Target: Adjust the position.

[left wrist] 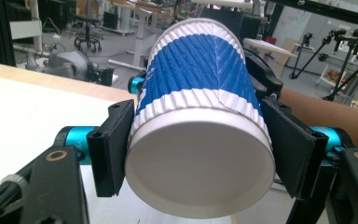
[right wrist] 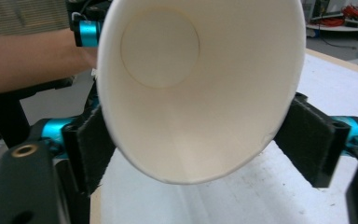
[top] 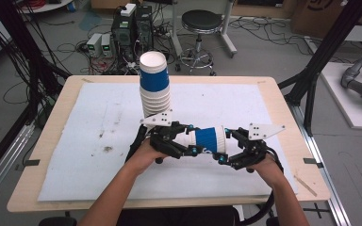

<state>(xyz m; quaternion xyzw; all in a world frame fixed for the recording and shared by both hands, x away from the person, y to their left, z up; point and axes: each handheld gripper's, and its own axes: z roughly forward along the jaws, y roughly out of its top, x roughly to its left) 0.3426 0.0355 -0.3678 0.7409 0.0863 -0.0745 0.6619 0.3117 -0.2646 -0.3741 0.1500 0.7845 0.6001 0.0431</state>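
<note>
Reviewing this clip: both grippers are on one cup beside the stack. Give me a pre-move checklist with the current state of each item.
1. Left gripper on the cup's base end: ok, jaws press both sides.
2. Right gripper on the cup's rim end: ok, pads touch the rim's two sides.
3. Cup undeformed: ok, rim looks round in the right gripper view.
4. Cup clear of the mat: cannot tell; it lies horizontal between the grippers.
5. Stack upright: ok, though leaning slightly.
6. Stack clear of the left gripper: cannot tell; its plate overlaps the stack's base.
</note>
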